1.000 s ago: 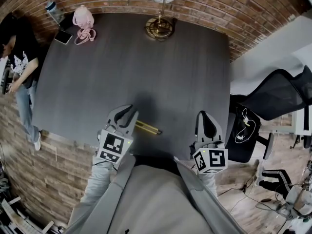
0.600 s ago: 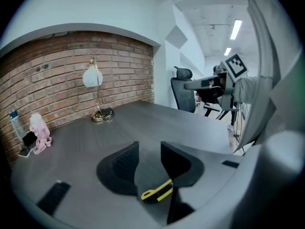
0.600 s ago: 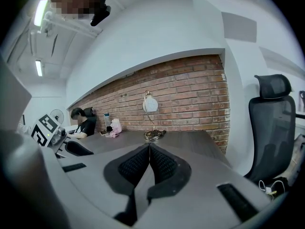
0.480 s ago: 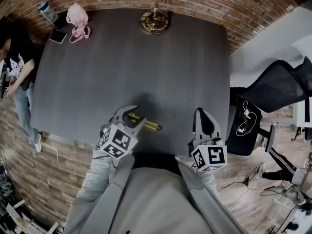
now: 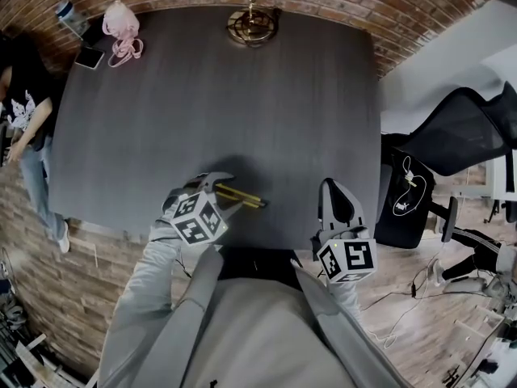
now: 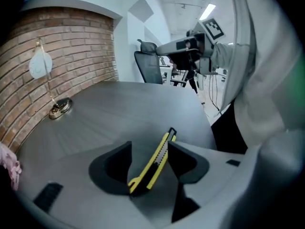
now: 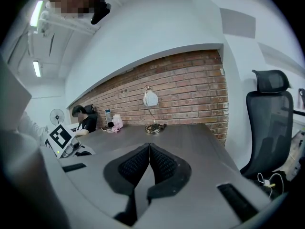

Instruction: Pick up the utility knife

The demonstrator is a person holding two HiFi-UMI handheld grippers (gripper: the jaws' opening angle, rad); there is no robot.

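The utility knife [image 5: 243, 196], yellow and black, lies flat on the dark grey table [image 5: 242, 103] close to its near edge. My left gripper [image 5: 216, 191] points down at it, its jaws opening and set on either side of the knife. In the left gripper view the knife [image 6: 156, 162] runs between the two dark pads [image 6: 113, 168], close to the right one, with a gap on the left side. My right gripper [image 5: 339, 194] hovers over the table's near right corner, away from the knife. Its pads [image 7: 164, 165] meet with nothing between them.
A brass lamp base [image 5: 252, 24] stands at the table's far edge. A pink object [image 5: 118, 24], a phone [image 5: 89, 56] and a bottle [image 5: 67, 14] sit at the far left corner. A person [image 5: 24, 111] stands left of the table; a black office chair [image 5: 452, 140] is right.
My left gripper has dropped and tipped down onto the knife, and its jaws have gone from shut to wide apart around it. The right gripper has barely shifted.
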